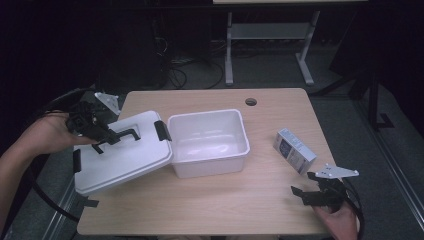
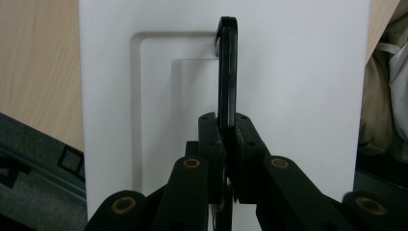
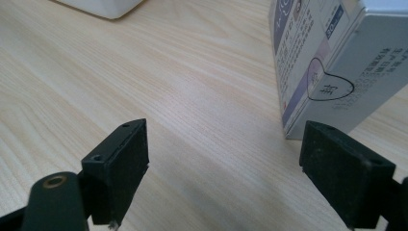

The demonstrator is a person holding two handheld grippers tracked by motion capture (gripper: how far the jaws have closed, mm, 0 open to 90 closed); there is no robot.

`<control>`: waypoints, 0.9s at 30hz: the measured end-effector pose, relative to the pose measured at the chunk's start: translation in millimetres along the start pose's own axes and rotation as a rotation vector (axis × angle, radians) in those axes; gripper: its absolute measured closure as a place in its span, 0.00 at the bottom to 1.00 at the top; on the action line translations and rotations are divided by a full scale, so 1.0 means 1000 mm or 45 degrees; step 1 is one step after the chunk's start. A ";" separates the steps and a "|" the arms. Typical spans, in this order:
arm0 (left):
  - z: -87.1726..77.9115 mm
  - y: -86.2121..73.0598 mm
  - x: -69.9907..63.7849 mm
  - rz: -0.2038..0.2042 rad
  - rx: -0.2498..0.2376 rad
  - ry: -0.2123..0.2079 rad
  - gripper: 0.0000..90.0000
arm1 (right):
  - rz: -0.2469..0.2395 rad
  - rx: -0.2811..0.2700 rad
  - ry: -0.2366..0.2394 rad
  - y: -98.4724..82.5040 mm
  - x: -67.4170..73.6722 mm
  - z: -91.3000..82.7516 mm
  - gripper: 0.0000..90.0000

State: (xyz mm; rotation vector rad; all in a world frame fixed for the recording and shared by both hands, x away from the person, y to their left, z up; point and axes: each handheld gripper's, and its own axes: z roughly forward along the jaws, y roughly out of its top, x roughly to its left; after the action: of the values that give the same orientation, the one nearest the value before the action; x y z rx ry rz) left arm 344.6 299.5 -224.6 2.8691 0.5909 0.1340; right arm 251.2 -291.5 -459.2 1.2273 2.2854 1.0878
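Lid [image 1: 122, 157] lies off the empty white bin [image 1: 209, 141], left gripper [image 1: 111, 136] clamped on its black handle [image 2: 227, 72]; right gripper [image 1: 304, 192] gapes empty near the unpacked carton [image 1: 295, 150].

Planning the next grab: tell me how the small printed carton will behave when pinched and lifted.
The carton looks like thin cardboard, so probably light, and may dent under a hard pinch. Its flat faces should not roll. It looks glossy, so the right gripper might slip slightly.
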 end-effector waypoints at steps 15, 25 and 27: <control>0.021 -0.021 0.003 -0.038 0.021 -0.013 0.94 | 0.005 0.004 -0.006 0.000 0.000 0.000 0.19; 0.033 -0.035 0.005 -0.059 0.034 -0.011 0.94 | 0.004 0.008 -0.013 -0.001 0.000 -0.001 0.19; 0.037 -0.037 0.005 -0.057 0.035 -0.009 0.94 | 0.003 0.010 -0.015 0.000 0.000 -0.001 0.19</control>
State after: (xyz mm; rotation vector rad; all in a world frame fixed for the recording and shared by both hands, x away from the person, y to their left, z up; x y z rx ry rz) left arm 339.9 327.8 -268.1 2.8794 0.6596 0.1090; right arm 250.1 -292.0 -458.8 1.2366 2.2826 1.0706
